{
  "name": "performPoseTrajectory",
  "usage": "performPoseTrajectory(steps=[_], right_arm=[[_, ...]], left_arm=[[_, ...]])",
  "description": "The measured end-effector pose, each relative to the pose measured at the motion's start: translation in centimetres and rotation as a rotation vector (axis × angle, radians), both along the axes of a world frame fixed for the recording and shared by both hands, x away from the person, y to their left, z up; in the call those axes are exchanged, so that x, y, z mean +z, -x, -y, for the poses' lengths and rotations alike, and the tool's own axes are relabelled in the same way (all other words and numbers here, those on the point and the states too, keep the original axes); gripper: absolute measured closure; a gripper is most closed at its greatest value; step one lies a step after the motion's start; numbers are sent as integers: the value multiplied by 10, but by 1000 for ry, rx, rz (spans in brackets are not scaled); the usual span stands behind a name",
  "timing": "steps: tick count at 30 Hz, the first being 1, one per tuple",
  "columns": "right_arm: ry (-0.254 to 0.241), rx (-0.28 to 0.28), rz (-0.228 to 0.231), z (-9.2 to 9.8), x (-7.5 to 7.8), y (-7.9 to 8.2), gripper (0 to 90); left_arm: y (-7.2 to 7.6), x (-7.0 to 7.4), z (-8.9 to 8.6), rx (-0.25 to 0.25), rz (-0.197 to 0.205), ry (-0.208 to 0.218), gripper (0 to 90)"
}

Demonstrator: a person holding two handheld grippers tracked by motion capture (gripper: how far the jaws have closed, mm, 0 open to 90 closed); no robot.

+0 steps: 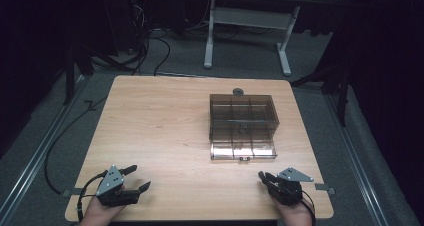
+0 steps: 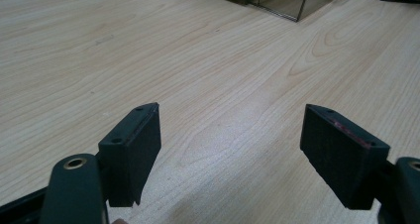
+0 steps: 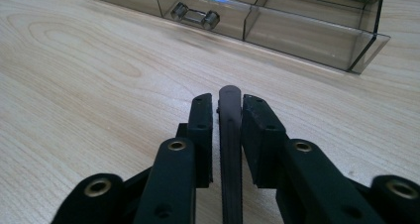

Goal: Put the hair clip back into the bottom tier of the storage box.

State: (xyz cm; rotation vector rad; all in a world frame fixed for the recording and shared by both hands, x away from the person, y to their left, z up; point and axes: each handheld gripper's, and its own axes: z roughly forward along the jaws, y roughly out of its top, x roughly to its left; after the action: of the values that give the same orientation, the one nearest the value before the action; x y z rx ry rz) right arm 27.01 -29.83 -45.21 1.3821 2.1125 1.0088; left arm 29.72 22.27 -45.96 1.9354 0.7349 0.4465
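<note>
Carrying everything, the table [image 1: 165, 131] bears a clear box [image 1: 243, 126] right of centre. Left hand-held gripper [image 1: 134, 179] rests near the front edge, jaws wide; right hand-held gripper [image 1: 265, 178] is clamped on a thin black strip [image 3: 230, 135].

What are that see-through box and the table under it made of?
The box looks like smoke-tinted clear plastic, glossy: you see its dividers through the walls, and its edges catch the light. The table looks like pale wood or a wood-grain laminate, matt to satin; the grain shows plainly, but which of the two I can't tell.
</note>
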Motion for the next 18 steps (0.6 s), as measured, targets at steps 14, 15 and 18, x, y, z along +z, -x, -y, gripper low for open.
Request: performPoseTrajectory(steps=[14,15,18], right_arm=[[28,-23,-102,-4,24,-9,653],[27,-15,-119,-4,24,-11,653],[48,-1,-174,-6,25,-14,645]], left_arm=[[1,0,0,-26,4,-6,243],[1,0,0,-26,3,-6,244],[1,0,0,-29,2,-8,245]])
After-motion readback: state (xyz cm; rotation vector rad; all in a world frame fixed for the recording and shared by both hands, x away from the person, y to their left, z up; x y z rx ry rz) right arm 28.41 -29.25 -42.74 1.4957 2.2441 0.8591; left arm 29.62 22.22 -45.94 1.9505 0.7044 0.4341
